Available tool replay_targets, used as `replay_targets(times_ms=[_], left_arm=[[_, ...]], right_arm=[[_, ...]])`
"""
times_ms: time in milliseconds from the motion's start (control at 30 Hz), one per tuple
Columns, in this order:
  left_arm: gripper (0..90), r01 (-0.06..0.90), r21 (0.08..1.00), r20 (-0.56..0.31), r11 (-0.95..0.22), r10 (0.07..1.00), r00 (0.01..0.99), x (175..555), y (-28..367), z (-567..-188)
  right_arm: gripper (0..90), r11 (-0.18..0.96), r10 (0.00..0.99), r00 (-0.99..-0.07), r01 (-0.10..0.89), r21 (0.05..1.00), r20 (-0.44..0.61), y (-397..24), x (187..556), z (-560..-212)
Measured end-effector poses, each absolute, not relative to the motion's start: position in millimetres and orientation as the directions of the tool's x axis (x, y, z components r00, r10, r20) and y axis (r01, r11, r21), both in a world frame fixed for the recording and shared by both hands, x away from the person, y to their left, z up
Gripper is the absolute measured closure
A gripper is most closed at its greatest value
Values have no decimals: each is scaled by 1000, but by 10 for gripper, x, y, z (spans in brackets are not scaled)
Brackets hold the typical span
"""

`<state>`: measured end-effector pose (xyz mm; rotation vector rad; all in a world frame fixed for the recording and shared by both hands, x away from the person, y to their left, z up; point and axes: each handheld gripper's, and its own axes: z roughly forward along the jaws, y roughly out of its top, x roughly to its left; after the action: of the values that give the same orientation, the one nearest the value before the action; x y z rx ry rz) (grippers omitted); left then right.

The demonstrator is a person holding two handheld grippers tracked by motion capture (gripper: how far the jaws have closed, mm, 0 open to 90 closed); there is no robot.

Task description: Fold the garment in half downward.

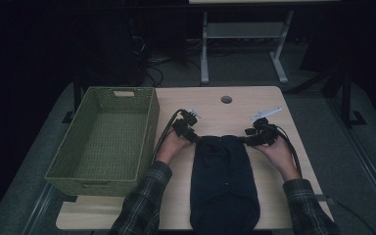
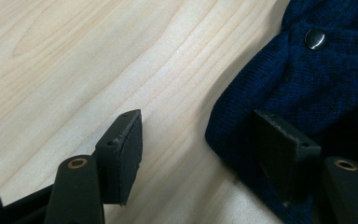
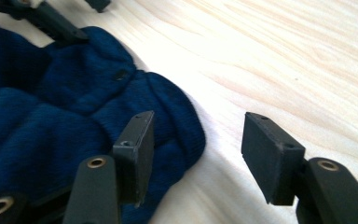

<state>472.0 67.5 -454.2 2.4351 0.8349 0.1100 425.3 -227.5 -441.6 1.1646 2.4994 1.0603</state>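
At table (image 1: 269, 196) centre: dark-blue knit garment (image 1: 223, 181), folded, beside basket (image 1: 105, 139). L gripper (image 1: 192, 131) & R gripper (image 1: 257, 135) at its 2 far corners, jaws wide, nothing clamped. Soft, light, limp; best pinched at corner hems.

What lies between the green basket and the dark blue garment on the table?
The person's left hand with the left gripper, over bare table, in the high view.

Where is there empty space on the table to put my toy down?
Bare wood lies along the far edge by the round cable hole, and inside the green woven basket. The middle is crowded: the dark blue knitted garment and both grippers.
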Motion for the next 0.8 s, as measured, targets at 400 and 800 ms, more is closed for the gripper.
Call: replay_targets(times_ms=[400, 800], left_arm=[[516, 491, 568, -130, -660, 518, 846, 4707, 698, -4555], [793, 493, 538, -146, -684, 501, 853, 4660, 647, -4507]], right_arm=[[555, 433, 715, -674, 634, 641, 183, -2236, 4423, -4634], [813, 426, 701, -685, 626, 653, 199, -2201, 4337, -4667]])
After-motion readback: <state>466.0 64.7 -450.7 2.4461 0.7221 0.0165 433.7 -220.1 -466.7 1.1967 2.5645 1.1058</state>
